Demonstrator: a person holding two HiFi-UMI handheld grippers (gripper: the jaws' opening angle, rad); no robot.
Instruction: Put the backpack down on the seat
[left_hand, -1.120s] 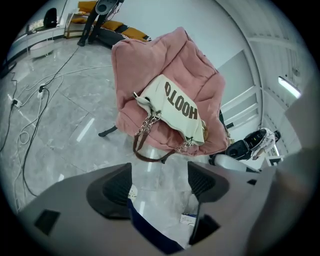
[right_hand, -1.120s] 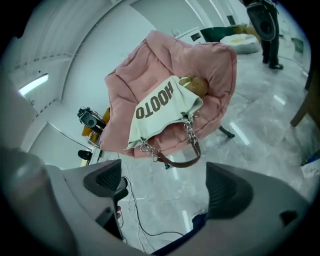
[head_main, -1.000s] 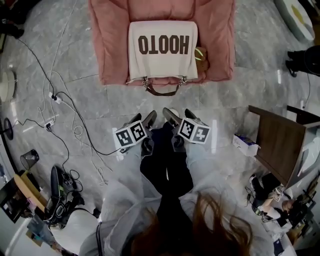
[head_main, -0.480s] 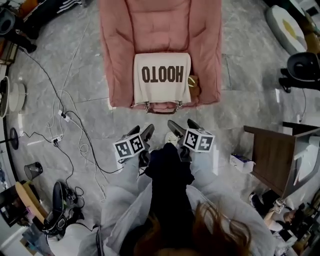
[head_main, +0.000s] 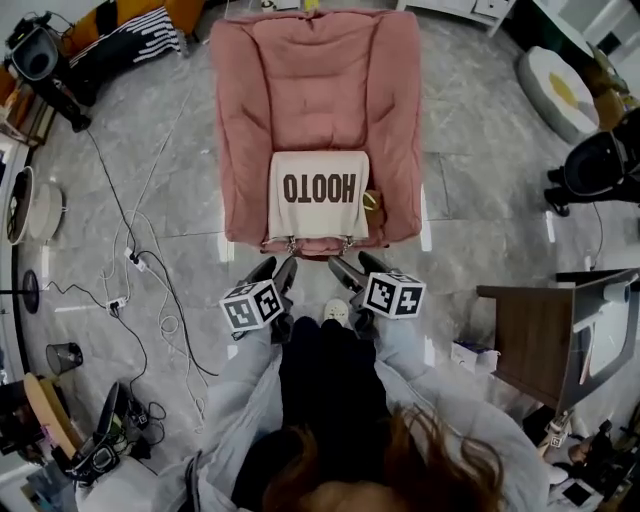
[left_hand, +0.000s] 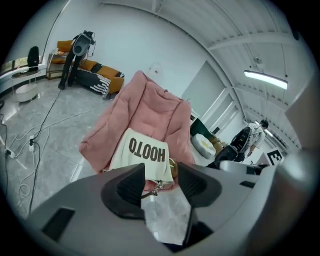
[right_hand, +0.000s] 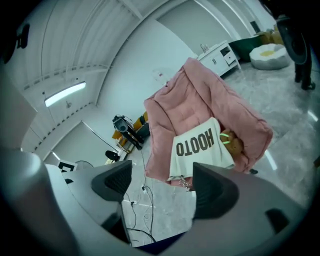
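Backpack (head_main: 318, 192) on seat (head_main: 310, 90); brown toy (head_main: 372, 204) partly hidden beside it.

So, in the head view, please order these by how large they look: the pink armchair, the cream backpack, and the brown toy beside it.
1. pink armchair, clearly the largest
2. cream backpack
3. brown toy, clearly the smallest
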